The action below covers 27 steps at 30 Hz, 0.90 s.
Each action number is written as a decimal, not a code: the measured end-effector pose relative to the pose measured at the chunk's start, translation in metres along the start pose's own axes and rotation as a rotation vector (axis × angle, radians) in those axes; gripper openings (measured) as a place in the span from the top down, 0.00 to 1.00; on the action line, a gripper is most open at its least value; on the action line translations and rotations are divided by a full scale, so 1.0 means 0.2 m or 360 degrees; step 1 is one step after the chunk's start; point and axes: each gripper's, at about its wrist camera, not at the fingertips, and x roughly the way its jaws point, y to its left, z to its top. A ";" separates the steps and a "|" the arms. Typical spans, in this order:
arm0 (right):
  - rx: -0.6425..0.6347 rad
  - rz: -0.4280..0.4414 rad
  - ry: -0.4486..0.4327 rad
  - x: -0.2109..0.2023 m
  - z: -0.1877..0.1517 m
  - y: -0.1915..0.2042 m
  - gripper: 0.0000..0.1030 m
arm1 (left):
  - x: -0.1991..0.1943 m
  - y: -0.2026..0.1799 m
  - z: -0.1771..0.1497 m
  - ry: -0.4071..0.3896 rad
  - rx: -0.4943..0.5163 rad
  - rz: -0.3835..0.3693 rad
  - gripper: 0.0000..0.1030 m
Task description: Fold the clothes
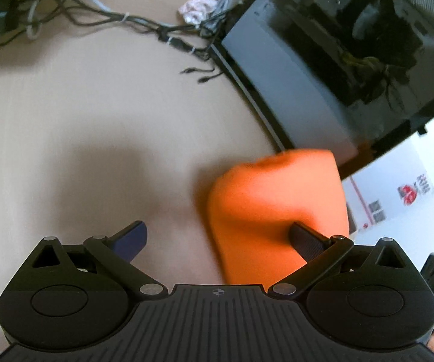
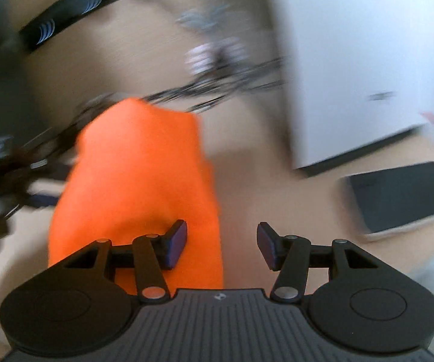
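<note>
An orange folded cloth (image 1: 277, 211) lies on the beige table (image 1: 96, 120). In the left wrist view my left gripper (image 1: 217, 241) is open wide and empty; its right finger (image 1: 306, 242) is over the cloth, its left finger (image 1: 131, 239) over bare table. In the blurred right wrist view the same orange cloth (image 2: 135, 187) lies ahead and left. My right gripper (image 2: 221, 247) is open and empty; its left finger (image 2: 174, 247) is over the cloth's near right edge.
A black PC case with a glass side (image 1: 352, 54) stands at the right, with a tangle of cables (image 1: 111, 18) behind. A white box (image 2: 352, 60) and a dark phone (image 2: 404, 196) lie to the right of the cloth.
</note>
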 end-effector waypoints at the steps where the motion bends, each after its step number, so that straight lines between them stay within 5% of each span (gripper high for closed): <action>1: -0.0053 0.0047 0.0001 0.00 0.00 0.03 0.52 | -0.02 0.03 -0.02 -0.0027 -0.0021 0.0032 0.00; 3: -0.0119 0.0171 -0.0004 0.00 0.04 0.06 0.51 | -0.09 0.08 -0.03 -0.0078 -0.0054 0.0174 0.00; 7: 0.0055 0.0515 -0.0086 -0.04 0.23 0.01 0.11 | -0.17 0.09 -0.06 -0.0124 0.0032 0.0402 0.00; 12: -0.0028 0.0621 -0.0011 0.12 0.29 0.09 0.09 | -0.19 0.14 -0.10 -0.0135 -0.0072 0.0376 0.00; 14: -0.0090 0.0716 0.0009 0.17 0.30 0.15 0.16 | -0.18 0.16 -0.11 -0.0122 -0.0102 0.0421 0.00; 16: -0.0169 0.0797 -0.0022 0.13 0.31 0.22 0.63 | -0.18 0.21 -0.09 -0.0123 -0.0174 0.0393 0.00; 21: -0.0159 0.0626 -0.0121 -0.05 0.34 0.17 0.67 | -0.26 0.20 -0.08 -0.0221 -0.0213 0.0199 0.00; 27: 0.0245 0.0236 0.0214 0.05 0.07 -0.19 0.67 | -0.26 0.07 -0.04 -0.0223 -0.0121 0.0050 0.00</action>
